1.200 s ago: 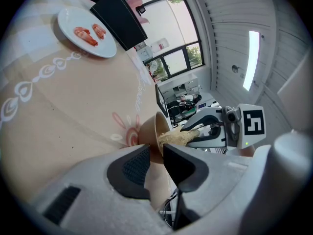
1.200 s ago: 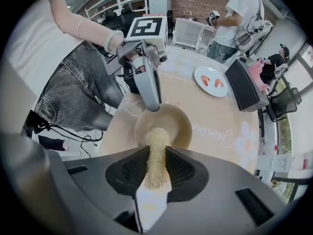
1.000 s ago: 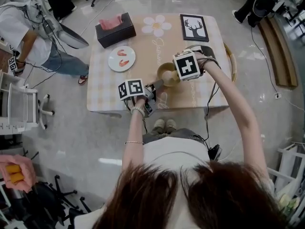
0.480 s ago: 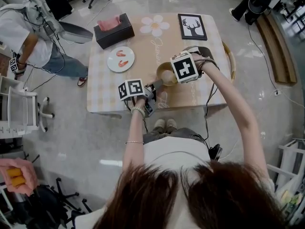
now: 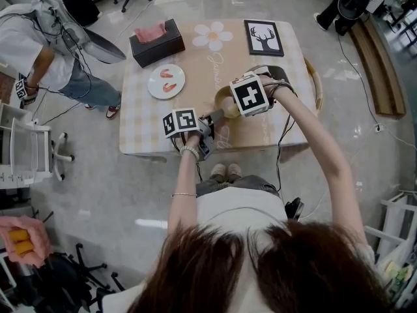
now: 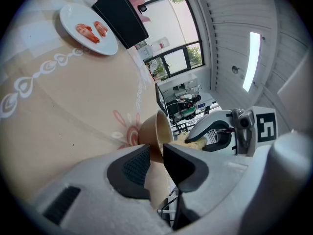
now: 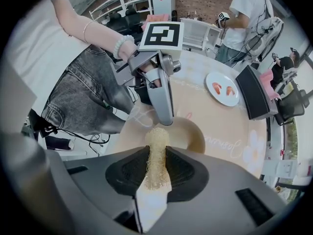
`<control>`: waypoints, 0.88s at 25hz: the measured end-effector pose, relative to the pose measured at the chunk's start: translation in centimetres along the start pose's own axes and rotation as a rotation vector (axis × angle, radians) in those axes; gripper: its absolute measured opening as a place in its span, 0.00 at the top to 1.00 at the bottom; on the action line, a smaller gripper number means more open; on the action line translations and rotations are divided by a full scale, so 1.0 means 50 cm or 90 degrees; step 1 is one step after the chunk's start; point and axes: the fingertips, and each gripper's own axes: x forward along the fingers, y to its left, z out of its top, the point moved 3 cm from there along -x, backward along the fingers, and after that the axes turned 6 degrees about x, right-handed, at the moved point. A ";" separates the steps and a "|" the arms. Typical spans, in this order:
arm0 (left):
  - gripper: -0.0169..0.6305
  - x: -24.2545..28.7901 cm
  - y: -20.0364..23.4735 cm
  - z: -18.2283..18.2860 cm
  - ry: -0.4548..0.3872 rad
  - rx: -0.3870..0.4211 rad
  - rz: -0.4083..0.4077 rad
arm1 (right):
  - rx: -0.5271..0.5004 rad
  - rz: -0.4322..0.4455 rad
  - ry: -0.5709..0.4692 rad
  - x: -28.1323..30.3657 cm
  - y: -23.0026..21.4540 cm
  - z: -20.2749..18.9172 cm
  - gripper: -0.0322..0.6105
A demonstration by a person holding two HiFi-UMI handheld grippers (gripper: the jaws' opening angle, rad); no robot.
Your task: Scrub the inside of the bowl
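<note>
Your right gripper (image 7: 157, 154) has edged slightly over the bowl (image 7: 198, 135), mid-table near you, clamping the soft scourer (image 7: 157, 137). Left gripper (image 6: 156, 153) pinches its near rim: stiff, probably slippery, tippy.

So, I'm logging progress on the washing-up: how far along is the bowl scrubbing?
Setup looks done: the left gripper clamps the rim of the tan bowl, and the right gripper is shut on a yellowish mesh scrubber. In hand: the scrubber's tip points down into the bowl. Left: working round the inside. How clean the bowl is, I cannot tell.
</note>
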 end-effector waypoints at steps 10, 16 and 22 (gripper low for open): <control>0.83 -0.001 0.001 -0.002 -0.005 -0.013 -0.008 | -0.015 0.001 -0.025 0.004 -0.013 0.027 0.80; 0.83 -0.003 0.003 -0.003 -0.011 -0.020 -0.010 | -0.028 -0.004 -0.026 0.007 -0.029 0.035 0.80; 0.83 -0.003 0.003 -0.003 -0.014 -0.020 -0.010 | -0.045 -0.016 -0.027 0.005 -0.049 0.046 0.80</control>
